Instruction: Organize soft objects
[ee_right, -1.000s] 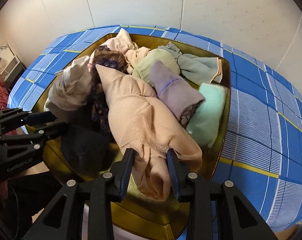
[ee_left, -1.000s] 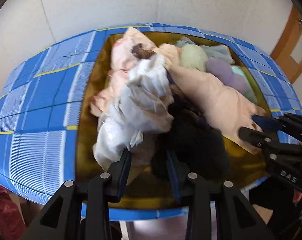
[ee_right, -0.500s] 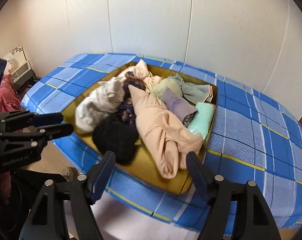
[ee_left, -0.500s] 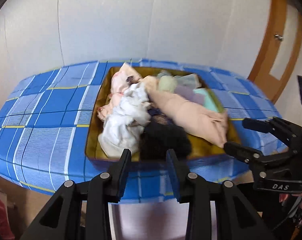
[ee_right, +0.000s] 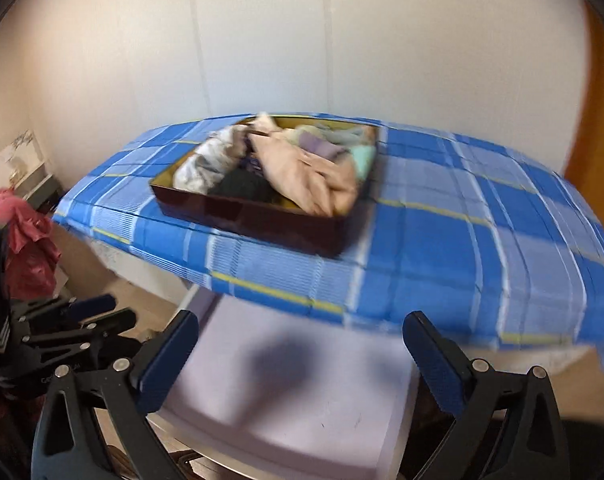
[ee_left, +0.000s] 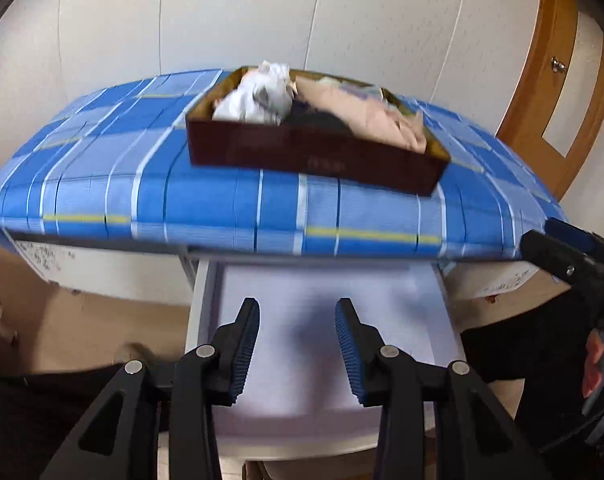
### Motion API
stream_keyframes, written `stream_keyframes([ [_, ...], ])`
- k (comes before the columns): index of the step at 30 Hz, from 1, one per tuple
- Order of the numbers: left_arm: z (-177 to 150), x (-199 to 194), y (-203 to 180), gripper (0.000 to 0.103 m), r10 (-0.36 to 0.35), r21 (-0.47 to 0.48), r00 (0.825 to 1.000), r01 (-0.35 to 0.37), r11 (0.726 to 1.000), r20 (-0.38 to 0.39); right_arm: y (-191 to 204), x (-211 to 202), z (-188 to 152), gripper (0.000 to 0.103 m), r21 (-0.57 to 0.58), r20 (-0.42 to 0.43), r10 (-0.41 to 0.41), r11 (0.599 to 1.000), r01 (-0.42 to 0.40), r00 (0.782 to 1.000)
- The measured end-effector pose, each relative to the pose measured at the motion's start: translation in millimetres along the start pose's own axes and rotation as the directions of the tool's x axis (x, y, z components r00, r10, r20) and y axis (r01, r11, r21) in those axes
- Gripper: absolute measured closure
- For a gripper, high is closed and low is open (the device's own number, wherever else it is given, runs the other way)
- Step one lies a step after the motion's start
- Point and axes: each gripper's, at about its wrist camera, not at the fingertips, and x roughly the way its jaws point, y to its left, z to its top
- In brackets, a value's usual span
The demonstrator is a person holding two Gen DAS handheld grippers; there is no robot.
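Right gripper (ee_right: 300,330), jaws just spread wide and empty, and left gripper (ee_left: 298,322), jaws slightly parted and empty, above an open drawer (ee_left: 326,300); clothes-filled tray (ee_left: 314,156) beyond.

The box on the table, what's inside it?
The box holds a heap of soft clothes: a white one, a black one, a peach one, and lilac and mint ones behind. Whatever lies under the heap is covered.
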Motion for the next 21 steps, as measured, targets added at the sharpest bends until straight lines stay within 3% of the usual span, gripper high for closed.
stream_keyframes([
  [4, -17, -1, -11, 0.064, 0.086, 0.041, 0.996, -0.087, 0.995, 0.012, -13, -8, -37, 0.000, 0.068, 0.032, -0.061, 0.996, 0.059, 0.998],
  [7, -16, -4, -13, 0.064, 0.145, 0.038, 0.989, -0.146, 0.989, 0.033, -22, -2, -55, 0.000, 0.100, -0.010, -0.066, 0.993, 0.067, 0.998],
  [9, -15, -3, -10, 0.064, 0.159, 0.016, 0.987, -0.159, 0.987, 0.030, -28, 7, -54, 0.000, 0.135, -0.055, -0.063, 0.988, 0.070, 0.996],
  [14, -7, 16, -3, 0.064, 0.189, -0.035, 0.982, -0.189, 0.981, -0.014, -30, 25, -46, 0.000, 0.139, -0.077, -0.089, 0.985, 0.099, 0.993],
  [17, -5, 42, -1, 0.064, 0.150, -0.034, 0.986, -0.153, 0.988, -0.073, -26, 41, -46, 0.000, 0.145, -0.139, -0.050, 0.987, 0.070, 0.989],
  [21, -9, 68, 4, 0.064, -0.007, -0.113, 0.987, -0.012, 0.993, -0.161, -18, 58, -48, 0.000, 0.121, -0.192, -0.030, 0.991, 0.054, 0.981],
])
